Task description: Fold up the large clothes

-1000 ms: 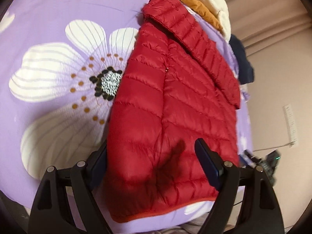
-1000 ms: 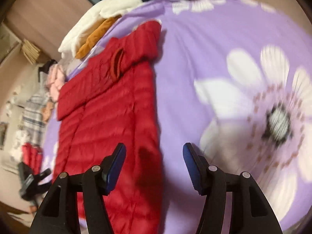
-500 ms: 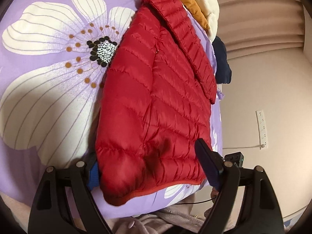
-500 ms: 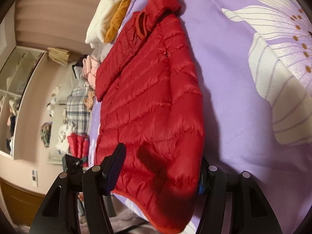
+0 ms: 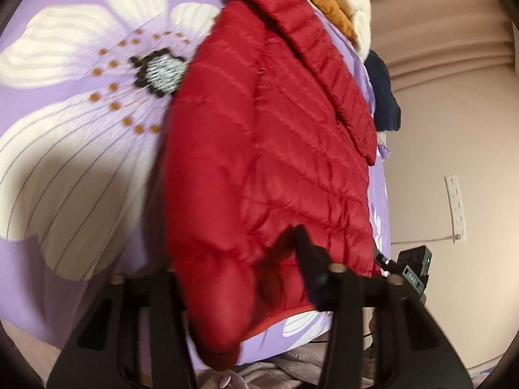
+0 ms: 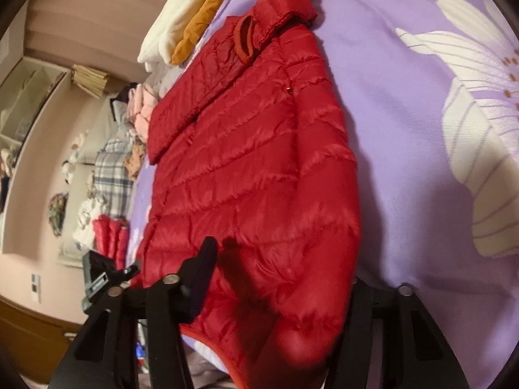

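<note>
**Two tongs closing on the jacket hem: grab step of the fold**

Both tongs sit at the near edge of the bed, each with its jaws closing around the bottom hem of the red puffer jacket [image 5: 266,162].

Left tongs [image 5: 240,278]: jaws narrowing, hem corner bunched between them. One finger [image 5: 308,259] is dug into the padding; the other is hidden under the fabric. Reads as a bite already made.

Right tongs [image 6: 279,278]: also narrowing, less far along. Left finger [image 6: 202,269] is against the quilting; the far one is buried behind the bulging corner, so I can't tell if it has a full pinch yet.

Jacket lies flat on the purple flowered bedspread [image 6: 405,97], hem toward the tongs, collar at the far end, one sleeve [image 5: 327,64] already laid diagonally across the body.

Step, my read: gripping both hem corners for the bottom-to-collar fold. Next move needs both pinches firm, then a lift and carry toward the collar, hands level so the hem lands square. Slick, puffy shell, likely to slip out of a shallow bite.

Farther out: cream and orange clothes pile [image 5: 343,9] right past the collar, dark garment [image 5: 382,97] at the bed edge beside it. Fold has little room at that end; overshoot lands on the pile. Shelves with more clothes [image 6: 110,175] stand off the bed, not in the way.
</note>
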Motion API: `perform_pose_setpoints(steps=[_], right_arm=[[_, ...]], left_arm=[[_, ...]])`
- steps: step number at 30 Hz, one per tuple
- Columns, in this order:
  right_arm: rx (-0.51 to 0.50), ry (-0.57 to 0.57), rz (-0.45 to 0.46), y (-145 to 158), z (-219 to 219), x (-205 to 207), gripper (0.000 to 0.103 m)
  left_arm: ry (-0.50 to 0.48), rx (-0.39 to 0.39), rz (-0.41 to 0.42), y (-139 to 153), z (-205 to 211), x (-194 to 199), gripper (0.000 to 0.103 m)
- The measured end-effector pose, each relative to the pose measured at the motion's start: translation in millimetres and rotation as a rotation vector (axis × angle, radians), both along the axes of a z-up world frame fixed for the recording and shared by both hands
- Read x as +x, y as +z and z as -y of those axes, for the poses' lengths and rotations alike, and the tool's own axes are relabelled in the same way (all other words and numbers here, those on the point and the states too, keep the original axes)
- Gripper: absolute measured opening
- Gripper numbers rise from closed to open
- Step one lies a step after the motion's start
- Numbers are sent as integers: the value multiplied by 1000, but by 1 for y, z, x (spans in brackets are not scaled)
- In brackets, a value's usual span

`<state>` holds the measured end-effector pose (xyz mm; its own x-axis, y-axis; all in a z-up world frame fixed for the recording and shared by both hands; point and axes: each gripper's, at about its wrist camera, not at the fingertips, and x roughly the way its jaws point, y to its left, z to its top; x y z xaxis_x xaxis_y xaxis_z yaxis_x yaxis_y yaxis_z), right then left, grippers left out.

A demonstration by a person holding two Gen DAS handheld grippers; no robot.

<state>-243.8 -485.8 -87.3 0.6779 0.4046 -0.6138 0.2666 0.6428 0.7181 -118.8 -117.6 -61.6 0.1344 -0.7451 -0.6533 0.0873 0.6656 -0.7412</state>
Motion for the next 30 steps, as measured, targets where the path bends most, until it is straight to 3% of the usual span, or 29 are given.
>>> perform_pose_setpoints(steps=[4, 8, 11, 21, 30], right_arm=[[-20, -31, -7, -3, 3, -1, 37], [-106, -32, 8, 8, -5, 0, 29], [-204, -23, 42, 25, -16, -1, 21], [-324, -28, 198, 77, -23, -7, 18], [-375, 24, 286, 101, -37, -12, 18]], left_arm=[[38, -10, -39, -6, -7, 3, 27], [14, 87, 23, 8, 3, 2, 20], [8, 97, 69, 19, 8, 1, 15], [-25, 56, 253, 69, 15, -10, 14], [-67, 30, 339, 98, 23, -18, 14]])
